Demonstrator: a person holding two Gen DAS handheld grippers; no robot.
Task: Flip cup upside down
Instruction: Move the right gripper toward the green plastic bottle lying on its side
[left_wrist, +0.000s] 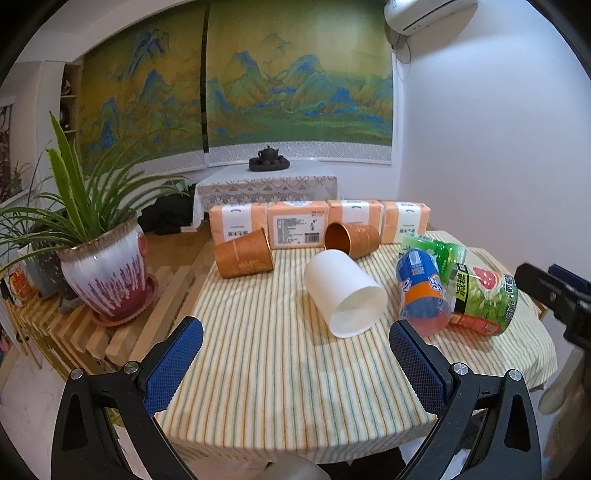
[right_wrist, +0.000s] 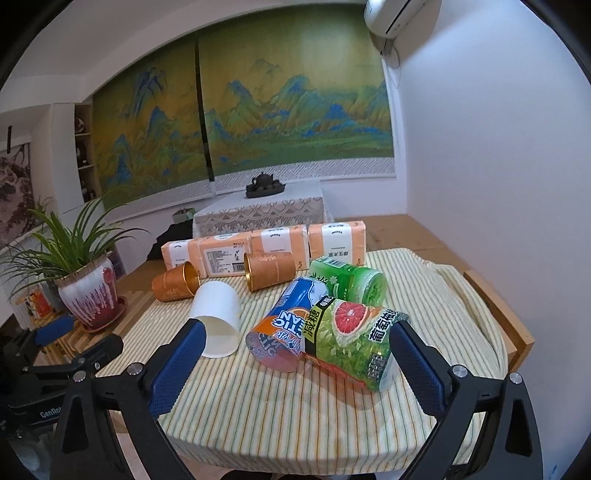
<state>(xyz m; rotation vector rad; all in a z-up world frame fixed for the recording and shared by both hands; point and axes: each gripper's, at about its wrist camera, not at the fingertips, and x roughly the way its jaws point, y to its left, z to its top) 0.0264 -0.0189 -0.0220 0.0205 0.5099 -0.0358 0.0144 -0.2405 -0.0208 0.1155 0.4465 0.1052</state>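
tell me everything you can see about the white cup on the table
The white cup is plain and unprinted, apparently paper, slightly tapered. It lies on its side on the striped tablecloth, its open mouth facing the cameras and its closed base pointing back toward the two orange cups. It looks empty and undented. Nothing grips it: it lies ahead of the open left hand-held gripper, and nothing seems to touch it besides the cloth.

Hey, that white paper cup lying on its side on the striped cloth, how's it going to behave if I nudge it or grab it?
The white paper cup lies on its side, so a nudge would probably roll it, curving because it tapers. It looks thin-walled and empty, so likely light and easily crushed by a firm squeeze. The bottles beside it might stop a roll to that side.
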